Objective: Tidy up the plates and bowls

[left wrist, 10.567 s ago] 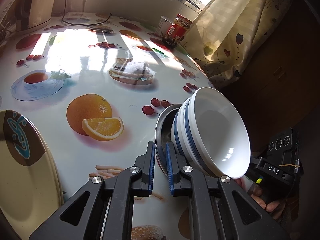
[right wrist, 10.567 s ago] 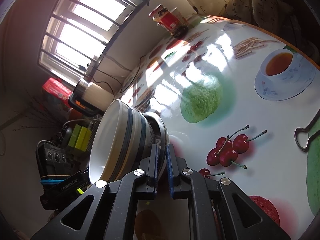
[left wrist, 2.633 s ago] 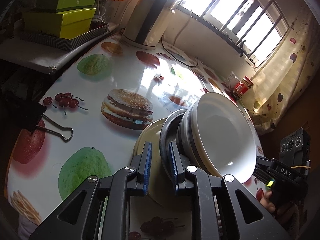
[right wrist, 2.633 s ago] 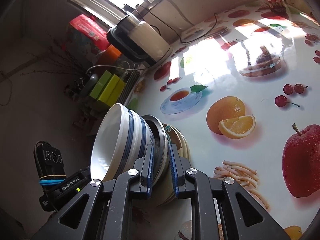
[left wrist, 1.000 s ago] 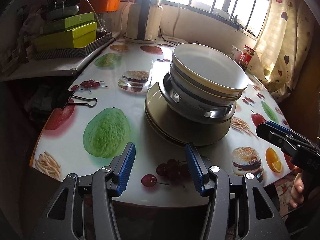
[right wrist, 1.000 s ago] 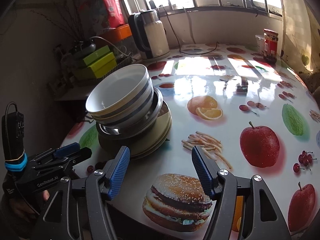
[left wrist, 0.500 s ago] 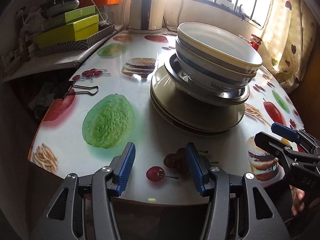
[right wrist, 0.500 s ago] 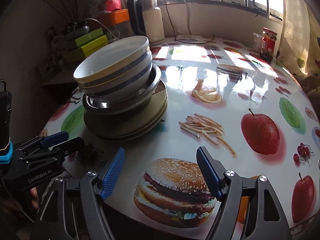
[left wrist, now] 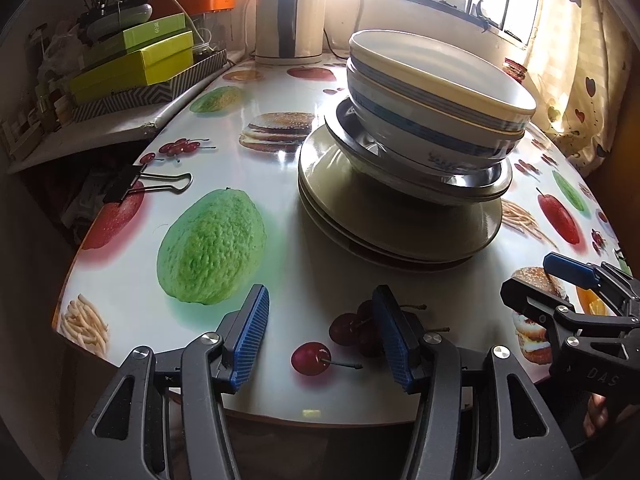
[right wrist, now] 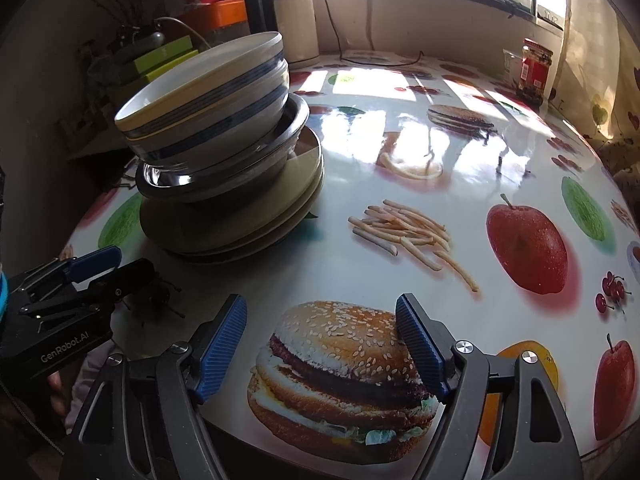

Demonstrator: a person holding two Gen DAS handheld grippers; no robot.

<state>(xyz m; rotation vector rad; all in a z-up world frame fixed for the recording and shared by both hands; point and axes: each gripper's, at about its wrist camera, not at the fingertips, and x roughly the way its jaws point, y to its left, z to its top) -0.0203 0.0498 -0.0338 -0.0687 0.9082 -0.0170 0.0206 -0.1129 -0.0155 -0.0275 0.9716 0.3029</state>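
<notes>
A stack stands on the table near its front edge: beige plates [left wrist: 384,216] [right wrist: 224,220] at the bottom, a steel bowl [left wrist: 472,190] [right wrist: 192,182] on them, and white bowls with blue bands [left wrist: 432,92] [right wrist: 208,108] on top. My left gripper [left wrist: 320,332] is open and empty, low at the table's front edge, short of the stack. It also shows in the right wrist view [right wrist: 80,276]. My right gripper [right wrist: 320,344] is open and empty over a printed burger, to the right of the stack. It also shows in the left wrist view [left wrist: 576,280].
The round table [right wrist: 400,152] has a glossy fruit-and-food print. A binder clip [left wrist: 148,182] lies at its left edge. A kettle [left wrist: 290,14] [right wrist: 286,12] stands at the back, a red jar [right wrist: 534,70] at the back right. Green boxes [left wrist: 132,64] sit on a side shelf.
Both grippers have let go of the stack, opened and drawn back to the table's front edge. In the last half second both sank a little; the stack stays put.
</notes>
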